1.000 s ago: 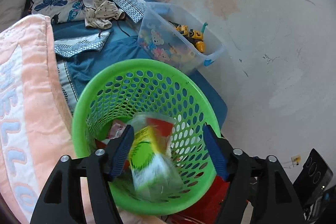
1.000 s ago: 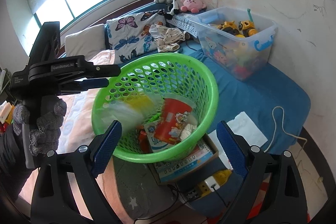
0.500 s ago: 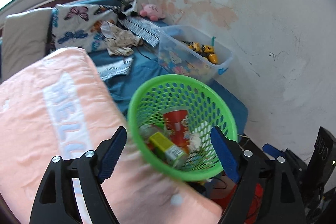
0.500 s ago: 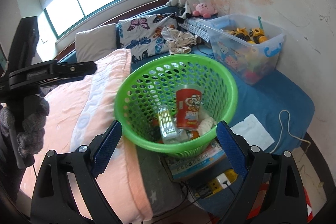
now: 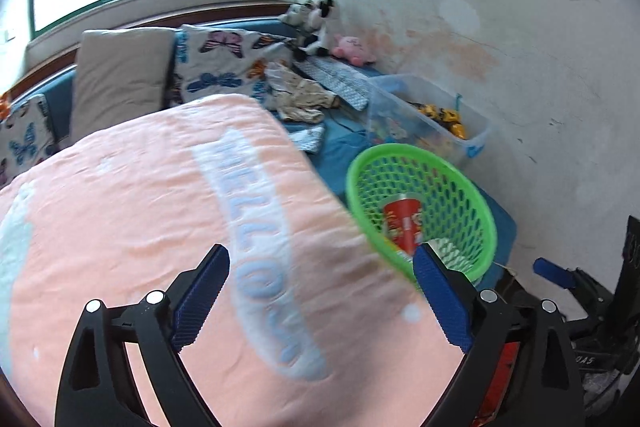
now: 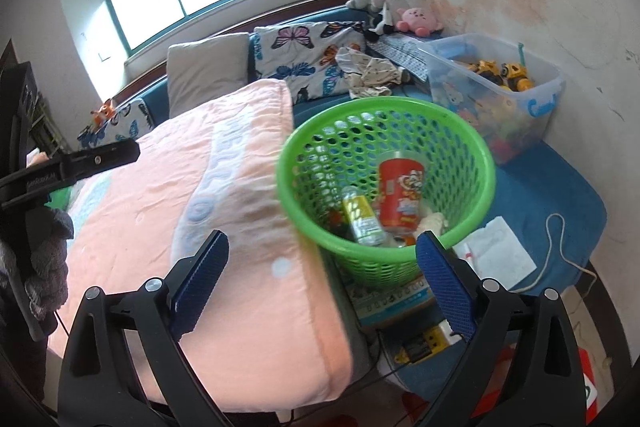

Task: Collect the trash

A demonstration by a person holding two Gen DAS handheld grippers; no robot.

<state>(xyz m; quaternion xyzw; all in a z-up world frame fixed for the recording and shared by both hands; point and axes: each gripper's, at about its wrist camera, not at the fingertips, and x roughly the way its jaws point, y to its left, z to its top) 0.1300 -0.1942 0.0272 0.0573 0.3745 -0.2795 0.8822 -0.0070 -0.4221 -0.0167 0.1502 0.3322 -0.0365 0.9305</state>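
Inside green basket (image 6: 472, 163): red cup (image 6: 400, 191), yellow packet (image 6: 362, 217); both hand-held grippers opening, empty.

Black gripper (image 5: 320, 295), ribbed blue pads (image 5: 202, 297)

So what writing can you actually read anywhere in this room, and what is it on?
"HELLO": pale letters on the pink blanket, partly blurred.
Blue lettering on the clear toy bin: cut off, unreadable.
Red cup in the green basket: cartoon print, text too small.
Left gripper's arm: small white print, too blurred.
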